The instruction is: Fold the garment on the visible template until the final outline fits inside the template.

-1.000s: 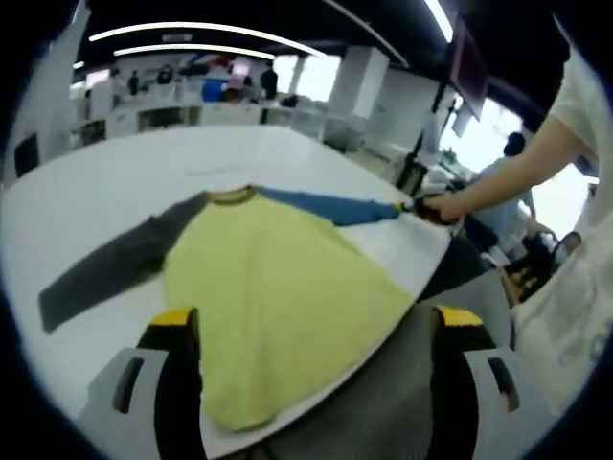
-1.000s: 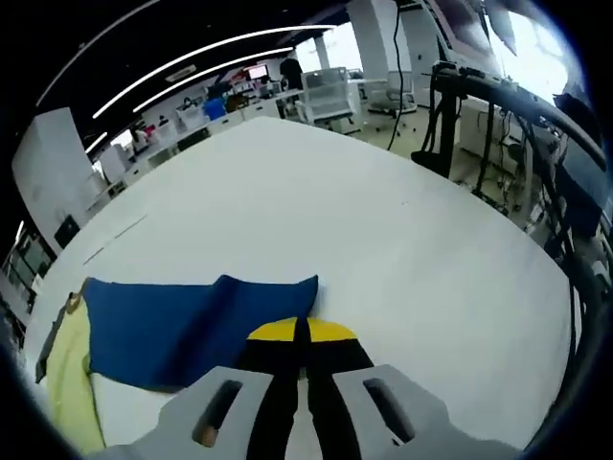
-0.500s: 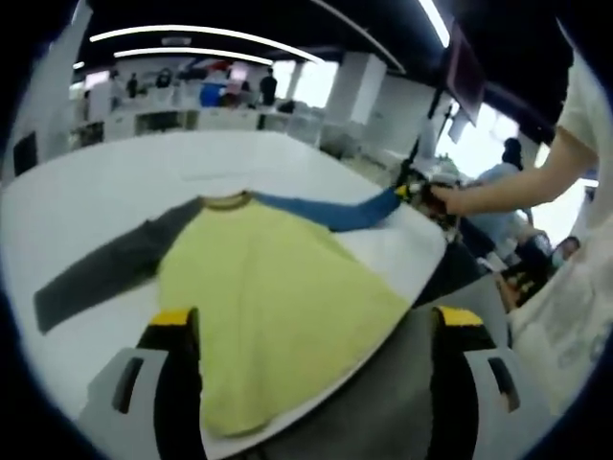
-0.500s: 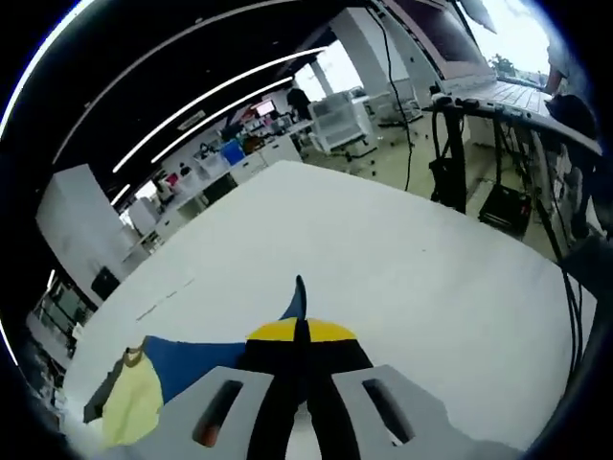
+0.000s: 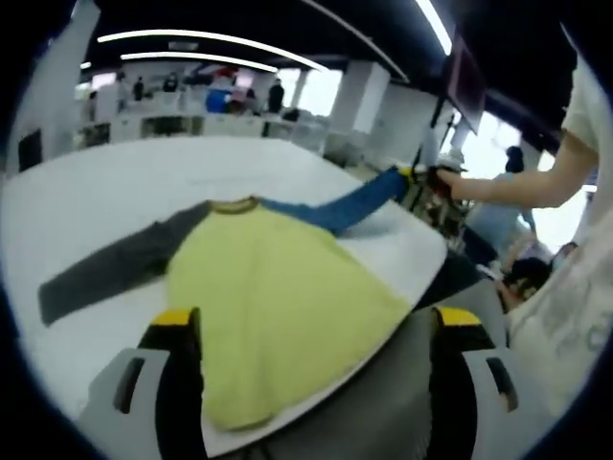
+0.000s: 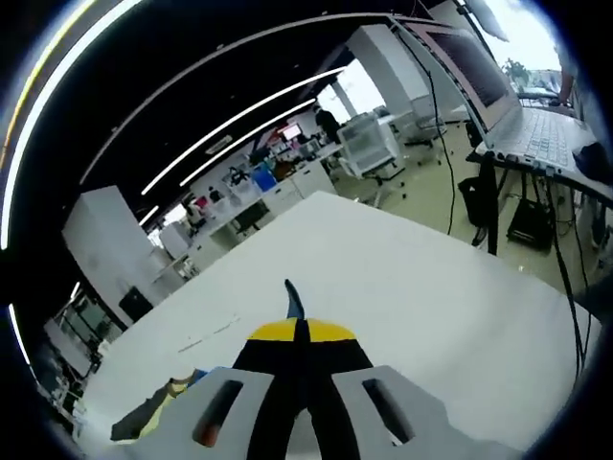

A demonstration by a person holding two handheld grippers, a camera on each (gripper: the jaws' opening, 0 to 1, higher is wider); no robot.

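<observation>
One garment [image 5: 278, 292] is seen lying on the white table [image 5: 115, 187] in the centre of the left gripper view: a yellow-bodied shirt with two sleeves, counted as one grey sleeve [image 5: 110, 268] stretched flat toward the left of the frame and one blue sleeve [image 5: 335, 203] drawn up toward the upper right. The blue sleeve's cuff is held off the table by the right gripper [image 5: 421, 178], which is gripped by a person's hand [image 5: 458, 182] at the right of the frame. The left gripper [image 5: 316, 335] is held with its two yellow-tipped jaws spread wide at the bottom of that view, with nothing between them (the shirt's hem lies beyond them).

In the right gripper view, the two jaws are pressed together at bottom centre, and a sliver of blue cuff [image 6: 293, 302] is seen pinched above the tips. The shirt's body [image 6: 158, 414] appears small at the lower left.
</observation>
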